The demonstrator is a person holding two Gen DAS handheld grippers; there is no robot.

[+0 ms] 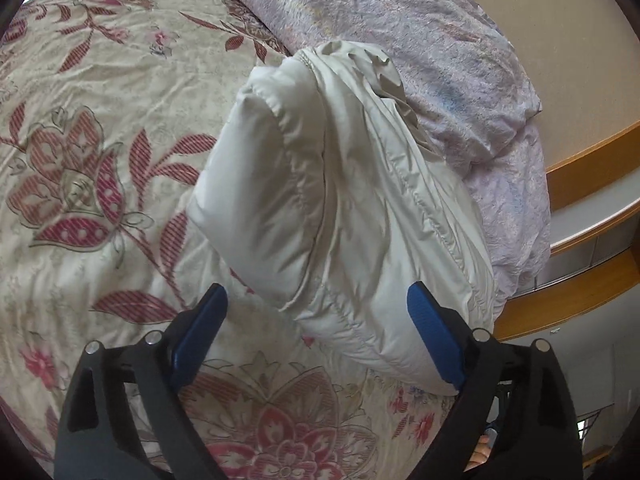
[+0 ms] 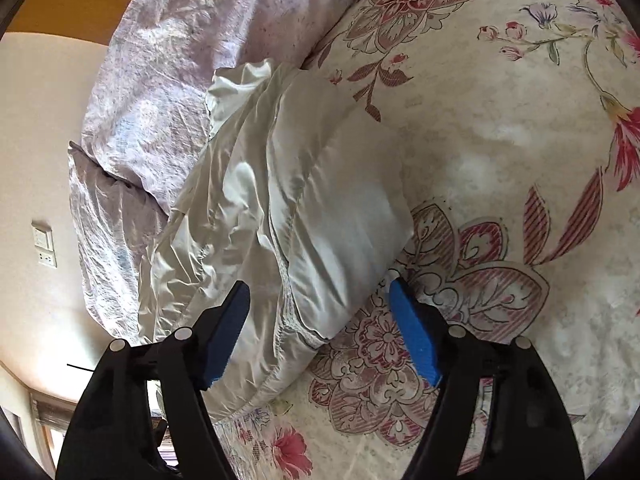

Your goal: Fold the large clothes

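Left gripper, jaws apart, blue pads either side of jacket's near edge, not pinching it. Right gripper, jaws apart too, straddling jacket's near corner without pressing it. Jacket, cream, puffy, folded into long bundle, lies on bedspread, running from 6 toward 12 o'clock in both views. Lilac duvet bunched against jacket's far side: 1 o'clock in left view, 10 o'clock in right. Floral bedspread fills remainder. Wooden headboard at 3 o'clock, left view.
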